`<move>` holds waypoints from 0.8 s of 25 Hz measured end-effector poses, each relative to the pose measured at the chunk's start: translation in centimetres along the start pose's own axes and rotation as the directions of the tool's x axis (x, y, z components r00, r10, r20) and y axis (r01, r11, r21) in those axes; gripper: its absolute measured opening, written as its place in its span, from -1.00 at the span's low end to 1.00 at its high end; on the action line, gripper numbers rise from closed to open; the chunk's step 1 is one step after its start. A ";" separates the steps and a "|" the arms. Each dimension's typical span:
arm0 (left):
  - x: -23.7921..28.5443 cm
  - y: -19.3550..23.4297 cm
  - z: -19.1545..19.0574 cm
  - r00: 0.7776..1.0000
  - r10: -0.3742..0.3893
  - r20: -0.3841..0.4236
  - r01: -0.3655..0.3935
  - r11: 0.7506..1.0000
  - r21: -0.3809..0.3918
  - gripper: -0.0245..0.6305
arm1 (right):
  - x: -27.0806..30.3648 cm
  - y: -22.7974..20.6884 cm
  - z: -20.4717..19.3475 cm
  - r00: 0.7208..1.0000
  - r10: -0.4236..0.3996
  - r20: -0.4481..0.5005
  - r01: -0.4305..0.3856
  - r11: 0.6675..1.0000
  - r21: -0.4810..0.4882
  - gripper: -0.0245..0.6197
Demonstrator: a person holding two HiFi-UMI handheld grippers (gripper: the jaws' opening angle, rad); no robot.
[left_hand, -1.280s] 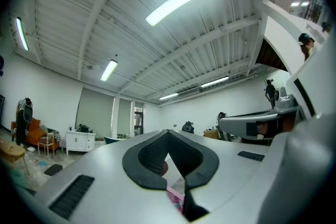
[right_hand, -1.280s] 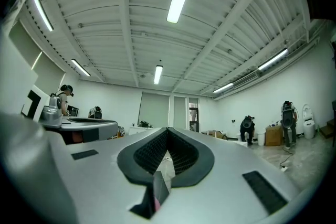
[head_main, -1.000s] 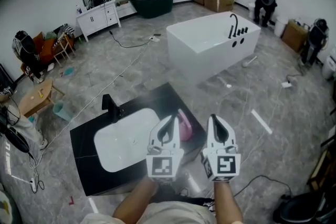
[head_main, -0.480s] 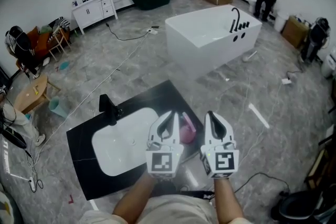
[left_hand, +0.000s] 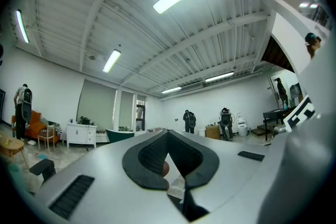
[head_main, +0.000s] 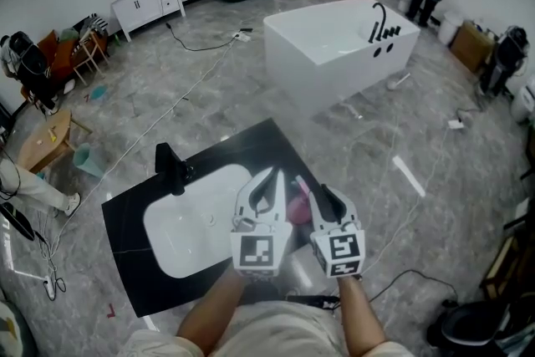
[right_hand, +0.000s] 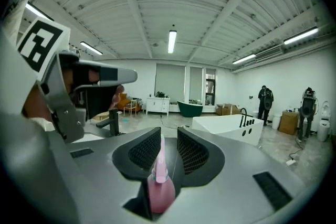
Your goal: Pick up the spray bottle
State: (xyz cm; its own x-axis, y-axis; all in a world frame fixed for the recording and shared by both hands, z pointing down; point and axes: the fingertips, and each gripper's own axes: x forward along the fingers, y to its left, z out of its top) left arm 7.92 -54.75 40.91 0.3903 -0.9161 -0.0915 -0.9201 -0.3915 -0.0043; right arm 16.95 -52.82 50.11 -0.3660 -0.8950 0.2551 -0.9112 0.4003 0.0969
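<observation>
Right tool (right_hand: 168,139) was lowered; jaws being opened astride pink spray bottle (right_hand: 159,189), unclamped. Grasp judged near. Left tool (left_hand: 167,136) jaws together.

Black table (head_main: 127,217) with a white sink basin (head_main: 188,228), black faucet (head_main: 171,167) far left, pink spray bottle (head_main: 298,206) on its right.

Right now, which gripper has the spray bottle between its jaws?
The right gripper: its opening jaws straddle the pink spray bottle without pressing it. The left gripper is shut on nothing.
</observation>
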 end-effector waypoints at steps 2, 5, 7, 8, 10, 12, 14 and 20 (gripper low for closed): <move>0.1 0.2 0.0 1.000 -0.002 0.003 0.002 1.000 0.015 -0.92 | 0.7 0.4 -1.0 0.999 0.015 -0.031 -0.016 1.000 -0.014 -0.62; 0.2 0.5 0.1 1.000 0.003 0.004 -0.003 1.000 0.006 -0.92 | 1.5 0.9 -2.6 0.996 0.039 -0.076 -0.040 0.999 -0.021 -0.51; 0.3 0.6 0.1 1.000 0.003 0.006 -0.003 1.000 0.011 -0.92 | 2.0 1.1 -3.7 0.993 0.049 -0.104 -0.051 0.999 -0.014 -0.48; 0.3 0.7 0.0 1.000 0.002 0.006 -0.002 1.000 0.019 -0.92 | 2.2 1.2 -4.3 0.992 0.054 -0.118 -0.055 0.998 -0.011 -0.47; 0.3 0.8 -0.2 1.000 0.006 -0.001 -0.006 1.000 0.013 -0.92 | 2.6 1.4 -5.1 0.988 0.058 -0.140 -0.060 0.998 -0.011 -0.47; 0.3 0.9 -0.2 1.000 0.010 -0.004 -0.010 1.000 0.004 -0.92 | 2.9 1.5 -5.6 0.986 0.063 -0.156 -0.065 0.998 -0.011 -0.47; 0.3 1.1 -0.2 1.000 0.013 -0.006 -0.013 1.000 0.003 -0.92 | 3.3 1.6 -5.9 0.984 0.069 -0.163 -0.071 0.997 -0.006 -0.47; 0.0 1.4 -0.7 1.000 0.015 -0.011 -0.014 0.999 0.032 -0.92 | 4.0 1.7 -6.6 0.985 0.055 -0.162 -0.056 0.998 -0.001 -0.47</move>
State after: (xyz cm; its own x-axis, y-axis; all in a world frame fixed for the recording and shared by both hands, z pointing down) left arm 6.62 -55.39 41.59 0.3771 -0.9227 -0.0809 -0.9262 -0.3754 -0.0351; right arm 15.20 -54.41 57.59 -0.3798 -0.8278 0.4129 -0.8892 0.4498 0.0838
